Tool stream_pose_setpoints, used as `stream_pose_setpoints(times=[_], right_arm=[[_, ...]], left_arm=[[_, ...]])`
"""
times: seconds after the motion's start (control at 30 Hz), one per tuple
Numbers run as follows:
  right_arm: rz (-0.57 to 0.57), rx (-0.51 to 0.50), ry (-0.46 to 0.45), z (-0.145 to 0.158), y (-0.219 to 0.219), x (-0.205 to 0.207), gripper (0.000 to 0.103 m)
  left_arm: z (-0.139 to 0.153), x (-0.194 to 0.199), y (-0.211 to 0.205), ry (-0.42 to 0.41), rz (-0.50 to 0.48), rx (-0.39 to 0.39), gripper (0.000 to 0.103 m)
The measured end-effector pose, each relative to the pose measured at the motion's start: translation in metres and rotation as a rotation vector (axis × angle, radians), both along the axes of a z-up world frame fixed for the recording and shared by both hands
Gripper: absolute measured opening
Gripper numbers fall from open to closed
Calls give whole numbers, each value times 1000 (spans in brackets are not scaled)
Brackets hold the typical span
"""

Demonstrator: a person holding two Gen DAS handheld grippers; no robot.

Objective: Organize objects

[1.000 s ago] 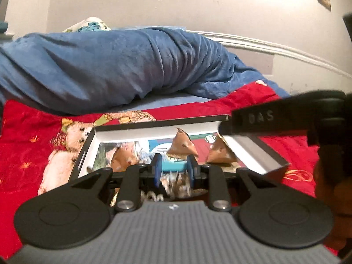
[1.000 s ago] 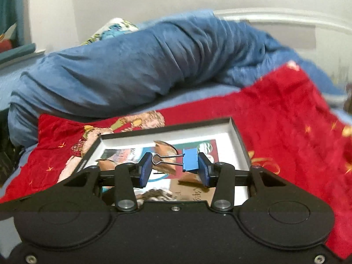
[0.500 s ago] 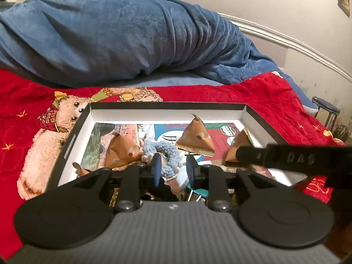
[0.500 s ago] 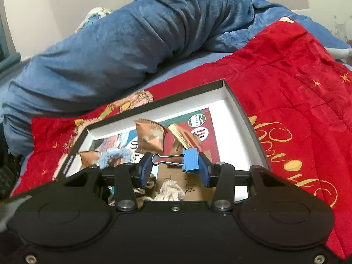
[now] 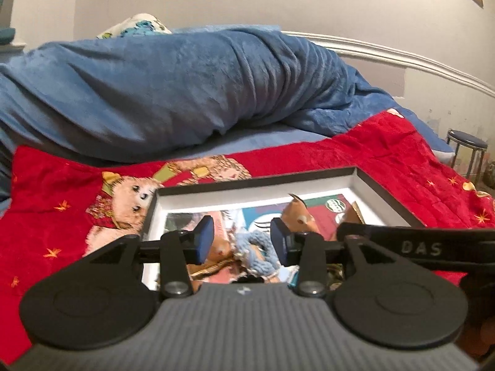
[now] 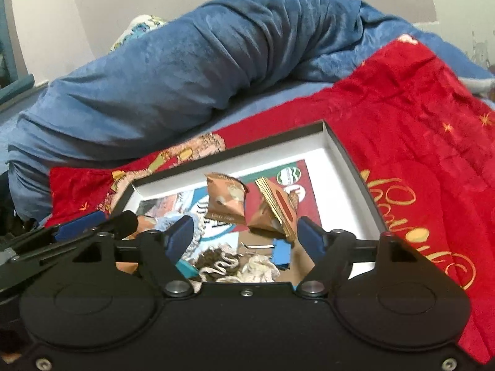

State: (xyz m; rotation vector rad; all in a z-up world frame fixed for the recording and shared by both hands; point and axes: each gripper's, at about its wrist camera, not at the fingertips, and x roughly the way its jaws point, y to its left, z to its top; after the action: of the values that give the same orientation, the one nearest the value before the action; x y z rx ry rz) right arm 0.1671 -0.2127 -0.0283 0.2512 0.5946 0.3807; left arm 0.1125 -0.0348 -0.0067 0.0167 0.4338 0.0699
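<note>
— Bed, red blanket (image 6: 417, 142) with blue duvet (image 5: 173, 89) behind; black-rimmed box (image 6: 346, 151) sits on the red.

— Grippers?

— Right gripper (image 6: 246, 241) spread wide, empty; blue binder clip (image 6: 281, 255) lies in the box beneath. Left gripper (image 5: 241, 244) also apart, over a blue yarn loop (image 5: 258, 255).

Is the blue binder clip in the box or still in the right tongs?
In the box: the blue binder clip lies inside, between the open right tongs.
</note>
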Motion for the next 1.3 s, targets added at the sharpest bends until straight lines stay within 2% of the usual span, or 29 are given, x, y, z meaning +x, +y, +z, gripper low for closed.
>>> stream_pose_setpoints(times=[0.23,0.37,0.47,0.6,0.7,0.87,0.93,1.07,1.13,1.3], right_arm=[[-12,-42,-91,33,-4,-36,89],[-22,-52,-151,53,-10,-66,99],[-55,-60,-165,61,-16,-91,101],[-97,-72,-155,61,-23,-128,103],[-134,-119,-141,61,-24,-159,103],[-197,-165,-219,60,-20,-211,103],[-217,-174,-215,55,-16,-225,103],[-252,-195,-180,37,-10,-235,103],[-261,-223,-136,31,-6,-225,103],[-272,-248,-110,22,-2,-210,103]], left_arm=[[23,-25,1,14,3,30,71],[32,-53,-1,20,13,44,85],[33,-80,0,29,13,34,87],[30,-117,10,62,40,-34,90],[28,-144,21,81,49,-66,92],[25,-178,34,103,15,-4,92],[23,-186,37,105,26,12,92],[19,-199,43,86,56,9,92],[16,-201,43,70,61,17,92],[5,-195,41,71,65,42,92]])
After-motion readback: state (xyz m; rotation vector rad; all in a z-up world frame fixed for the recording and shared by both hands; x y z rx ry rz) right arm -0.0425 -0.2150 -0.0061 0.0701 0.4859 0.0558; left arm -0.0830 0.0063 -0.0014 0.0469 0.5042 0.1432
